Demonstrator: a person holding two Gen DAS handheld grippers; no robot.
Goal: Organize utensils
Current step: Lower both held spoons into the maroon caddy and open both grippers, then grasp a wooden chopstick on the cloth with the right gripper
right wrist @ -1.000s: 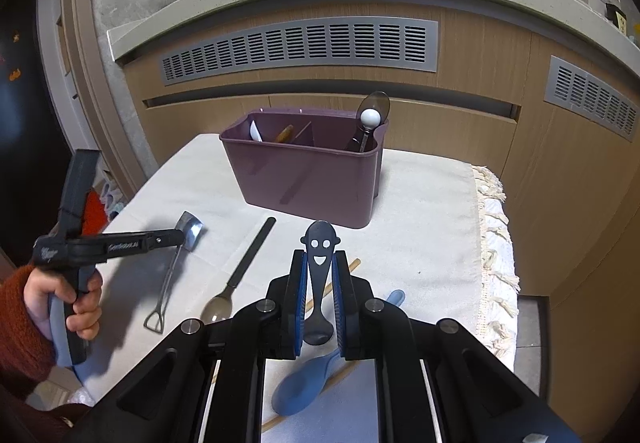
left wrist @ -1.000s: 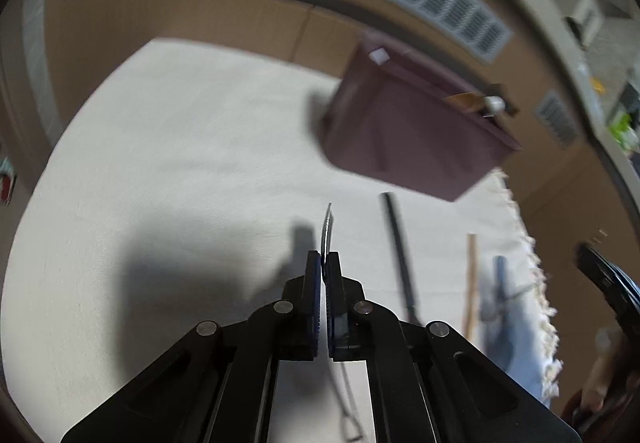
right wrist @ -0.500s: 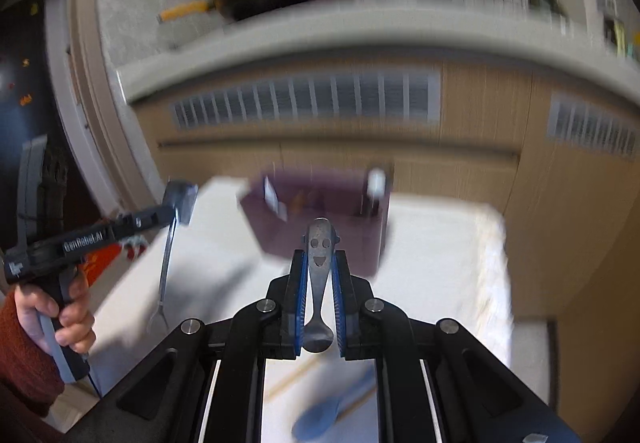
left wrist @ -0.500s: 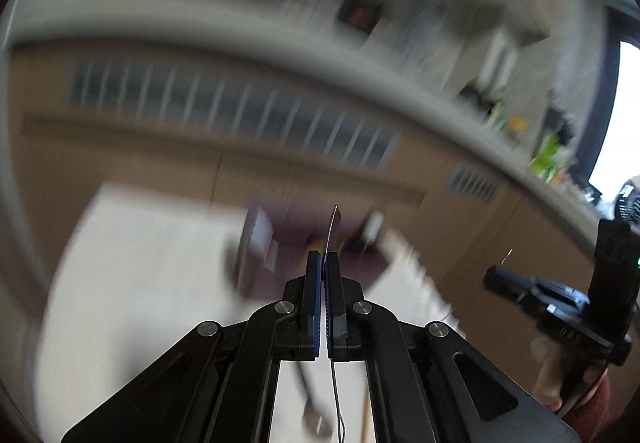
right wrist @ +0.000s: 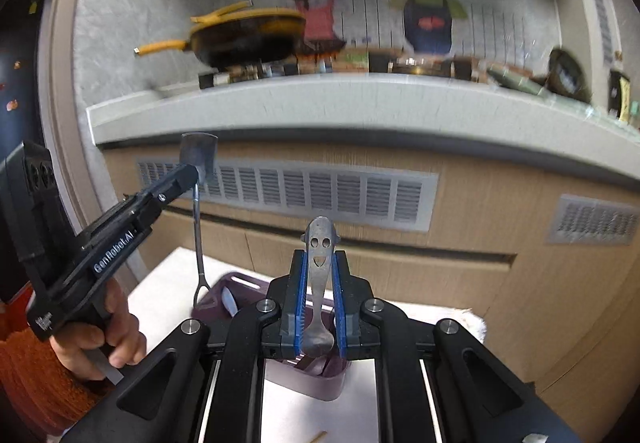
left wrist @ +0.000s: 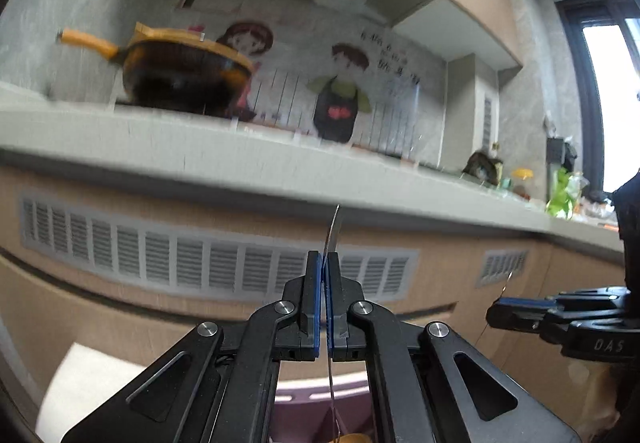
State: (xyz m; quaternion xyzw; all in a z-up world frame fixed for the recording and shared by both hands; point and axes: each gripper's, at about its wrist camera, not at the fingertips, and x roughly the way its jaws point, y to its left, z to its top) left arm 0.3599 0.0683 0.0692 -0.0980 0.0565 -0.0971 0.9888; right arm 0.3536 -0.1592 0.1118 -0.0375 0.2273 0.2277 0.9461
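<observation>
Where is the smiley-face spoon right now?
Right wrist view, centre: the smiley-face spoon is clamped in the right gripper, face end up, above the purple caddy.

We note a purple utensil caddy (right wrist: pixel 304 375) on a white cloth (right wrist: pixel 320 415). Black gripper (right wrist: pixel 320 307) with blue pads (right wrist: pixel 300 307) holds a grey metal spoon (right wrist: pixel 320 271) bearing a smiley-face cutout. Yellow-handled dark pan (right wrist: pixel 244 39); tan cabinets (right wrist: pixel 500 223) with grey slatted vents (right wrist: pixel 320 195).

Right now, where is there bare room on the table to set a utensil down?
Bare tablecloth lies left of the purple caddy, toward the left hand, and in front of the caddy, down to a chopstick tip. The caddy's left compartment holds a white spoon; the rest is hidden behind the right gripper.
</observation>
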